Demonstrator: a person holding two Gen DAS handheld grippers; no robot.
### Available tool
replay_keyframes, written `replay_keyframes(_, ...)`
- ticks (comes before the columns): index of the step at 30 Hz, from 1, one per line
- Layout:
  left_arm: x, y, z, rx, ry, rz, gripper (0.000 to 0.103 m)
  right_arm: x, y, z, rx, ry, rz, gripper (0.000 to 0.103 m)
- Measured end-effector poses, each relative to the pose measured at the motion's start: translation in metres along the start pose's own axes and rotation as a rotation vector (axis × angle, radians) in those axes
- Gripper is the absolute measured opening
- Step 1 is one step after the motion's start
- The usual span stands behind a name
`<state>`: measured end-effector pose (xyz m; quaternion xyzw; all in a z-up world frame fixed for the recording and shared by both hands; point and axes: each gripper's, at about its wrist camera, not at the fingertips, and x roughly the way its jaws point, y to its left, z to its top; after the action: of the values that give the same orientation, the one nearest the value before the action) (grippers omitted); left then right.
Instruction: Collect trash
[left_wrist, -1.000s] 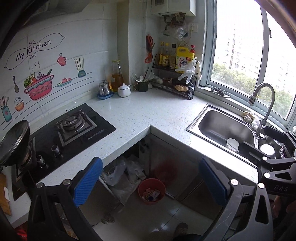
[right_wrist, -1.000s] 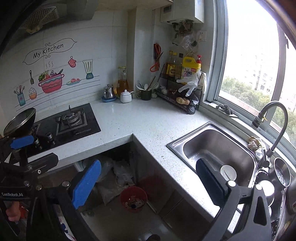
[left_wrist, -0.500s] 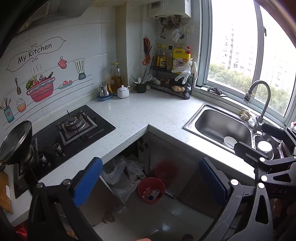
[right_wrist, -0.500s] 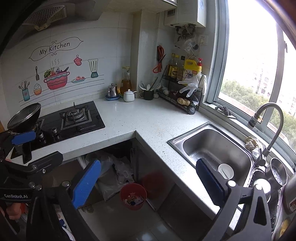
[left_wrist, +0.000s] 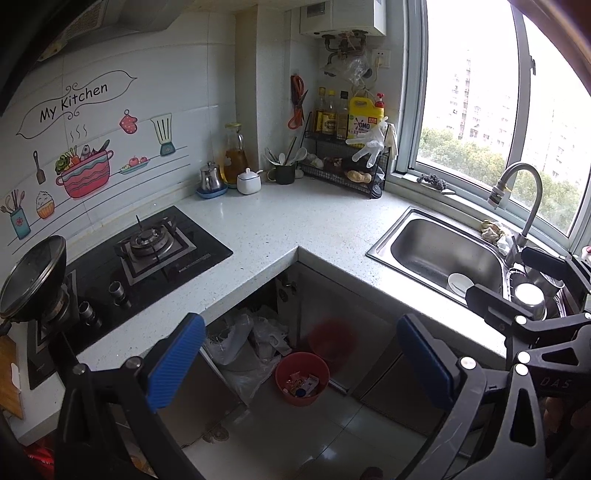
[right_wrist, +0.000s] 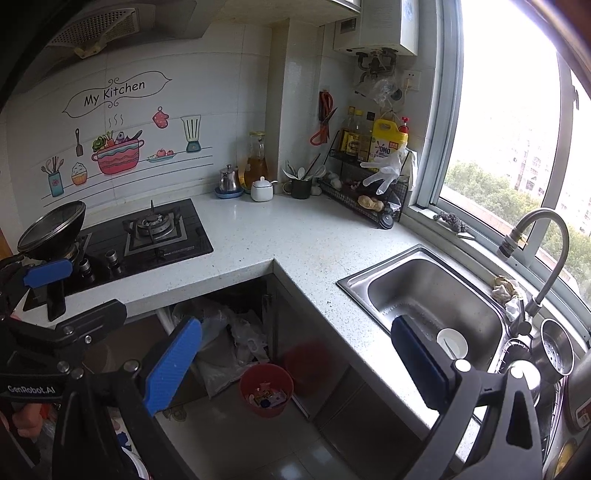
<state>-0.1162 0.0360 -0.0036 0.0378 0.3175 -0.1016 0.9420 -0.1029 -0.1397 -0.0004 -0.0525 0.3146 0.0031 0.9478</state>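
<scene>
Grippers, left gripper (left_wrist: 301, 362) and right gripper (right_wrist: 295, 363), gape (empty) above red bin (left_wrist: 302, 378).

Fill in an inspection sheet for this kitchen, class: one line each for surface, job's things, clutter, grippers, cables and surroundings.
Surface: pale speckled worktop, L-shaped, mostly bare in the middle.
Job's things: red bin on the floor under the corner, holding scraps; crumpled plastic bags beside it.
Clutter: rack of bottles in the corner; white jar; cloth by the tap.
Grippers: left gripper open, empty; right gripper open, empty; both held above the floor.
Cables: nothing seen.
Surroundings: hob, sink with a small white dish, window.
</scene>
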Motion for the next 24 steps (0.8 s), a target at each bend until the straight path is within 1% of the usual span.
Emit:
replay_keyframes(5, 0.0011, 0.0012, -0.0015, 0.013, 0.003, 0.019, 0.103, -0.001, -0.0005, 0.0012, 0.005, 0.003, -0.001, 0.102)
replay_keyframes(15, 0.0029, 0.006, -0.0029, -0.012, 0.017, 0.003, 0.103, 0.001, -0.0002, -0.0006, 0.018, 0.022, 0.005, 0.102)
replay_keyframes(24, 0.0018, 0.0046, -0.0035, -0.009, 0.019, 0.005, 0.103, 0.0019, 0.0025, 0.0001, 0.018, 0.034, 0.013, 0.102)
